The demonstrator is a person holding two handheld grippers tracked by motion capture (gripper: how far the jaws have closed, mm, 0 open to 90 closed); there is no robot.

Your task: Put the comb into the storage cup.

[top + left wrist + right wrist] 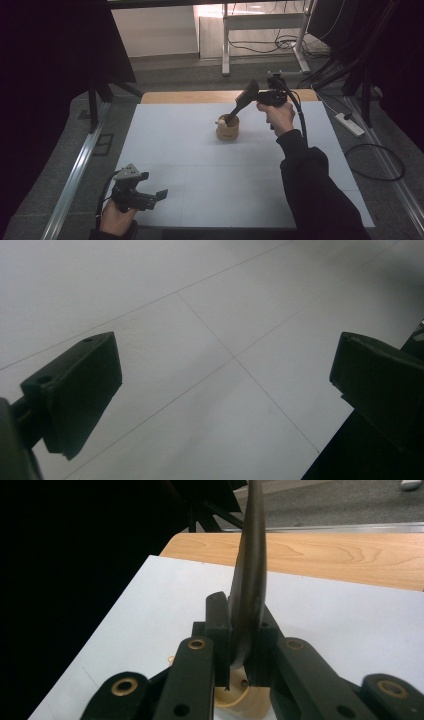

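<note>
A black spatula [246,97] stands tilted with its handle end down in a small wooden holder [227,129] at the middle of the white mat. My right gripper [256,98] is shut on the spatula's wide blade, above and to the right of the holder. In the right gripper view the blade [249,575] shows edge-on, clamped between the jaws [240,630], with the holder [245,702] just below. A pale item [220,121] pokes from the holder's left rim. My left gripper [159,194] rests open near the mat's front left corner, and nothing sits between its jaws [225,385].
The white mat [200,165] covers a wooden table [190,96] whose bare strip shows along the far edge. A metal rail [75,175] runs along the floor at the left. Cables and a power strip [350,124] lie on the floor at the right.
</note>
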